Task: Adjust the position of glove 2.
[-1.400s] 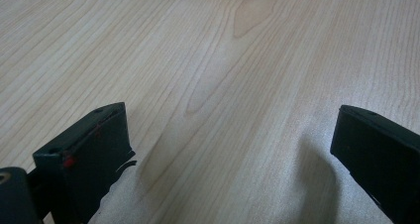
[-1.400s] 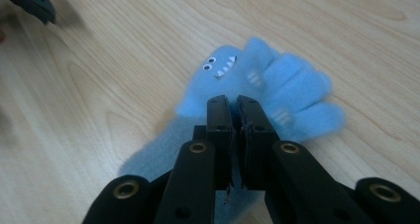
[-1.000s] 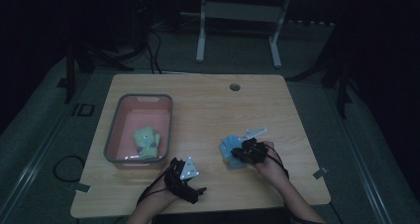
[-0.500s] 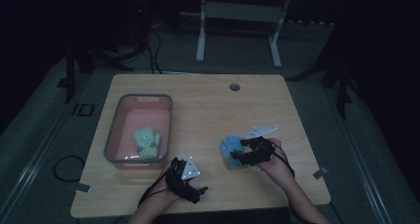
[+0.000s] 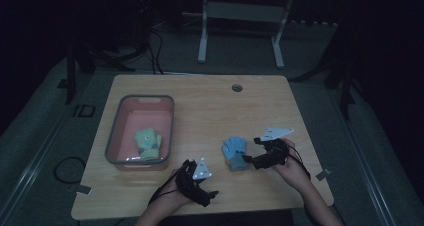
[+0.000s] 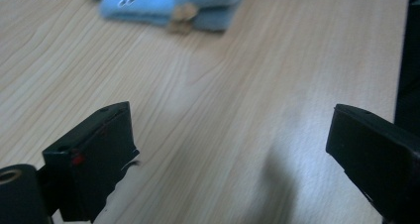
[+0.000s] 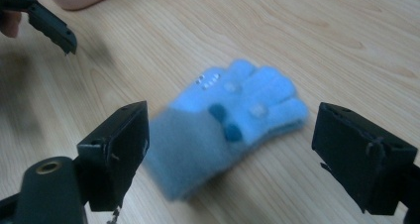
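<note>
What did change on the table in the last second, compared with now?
The right gripper drew back slightly toward the table's right side; its jaws are open around the blue glove's cuff, not gripping. The left gripper, the pink bin and the green glove inside stayed put.

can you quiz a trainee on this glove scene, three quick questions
1. True or false: the right gripper has its jaws shut on the blue glove.
2. What lies in the pink bin?
A. a green glove
B. a spoon
C. a cup
3. Fill in: the left gripper hangs over bare ____ with its jaws apart.

Key
1. False: the jaws stand wide apart, with the blue glove lying flat on the table in front of them.
2. A.
3. Table: the wood shows between the jaws, and the blue glove lies farther off.
</note>
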Motion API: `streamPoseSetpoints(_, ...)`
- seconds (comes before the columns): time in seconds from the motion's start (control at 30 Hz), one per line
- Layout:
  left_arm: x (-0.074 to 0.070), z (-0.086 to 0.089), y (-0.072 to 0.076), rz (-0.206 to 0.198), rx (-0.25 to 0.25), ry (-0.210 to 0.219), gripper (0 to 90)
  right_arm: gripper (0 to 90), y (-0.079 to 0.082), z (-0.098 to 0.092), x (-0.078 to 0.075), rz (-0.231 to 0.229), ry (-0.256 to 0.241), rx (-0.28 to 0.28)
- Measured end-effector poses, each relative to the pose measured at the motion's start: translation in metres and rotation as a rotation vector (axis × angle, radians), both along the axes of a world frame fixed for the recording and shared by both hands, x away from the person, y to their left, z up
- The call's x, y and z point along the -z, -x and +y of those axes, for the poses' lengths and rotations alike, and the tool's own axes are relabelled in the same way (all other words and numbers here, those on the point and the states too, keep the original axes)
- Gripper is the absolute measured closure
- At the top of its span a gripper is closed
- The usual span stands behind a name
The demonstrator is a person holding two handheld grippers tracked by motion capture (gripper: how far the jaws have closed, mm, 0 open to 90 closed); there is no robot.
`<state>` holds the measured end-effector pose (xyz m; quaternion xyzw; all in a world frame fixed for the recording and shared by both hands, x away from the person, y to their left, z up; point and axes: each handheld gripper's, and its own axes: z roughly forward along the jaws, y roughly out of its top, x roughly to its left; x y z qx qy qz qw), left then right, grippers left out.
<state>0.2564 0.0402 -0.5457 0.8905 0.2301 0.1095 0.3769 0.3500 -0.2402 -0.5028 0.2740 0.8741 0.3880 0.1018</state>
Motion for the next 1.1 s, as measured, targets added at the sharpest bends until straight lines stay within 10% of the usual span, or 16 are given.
streamPoseSetpoints(0.33,-0.009,-0.019,-0.005,-0.044,0.070,-0.025,6.6,13.2,0.003,-0.009,0.004,0.062,-0.051,-0.006)
streamPoseSetpoints(0.67,-0.030,-0.045,-0.025,-0.118,0.141,-0.034,15.3,51.4,-0.019,-0.008,0.000,-0.010,-0.013,0.006)
streamPoseSetpoints(1.1,-0.018,-0.084,-0.054,-0.203,0.253,-0.108,33.2,42.0,-0.052,0.021,0.012,0.033,0.002,-0.024)
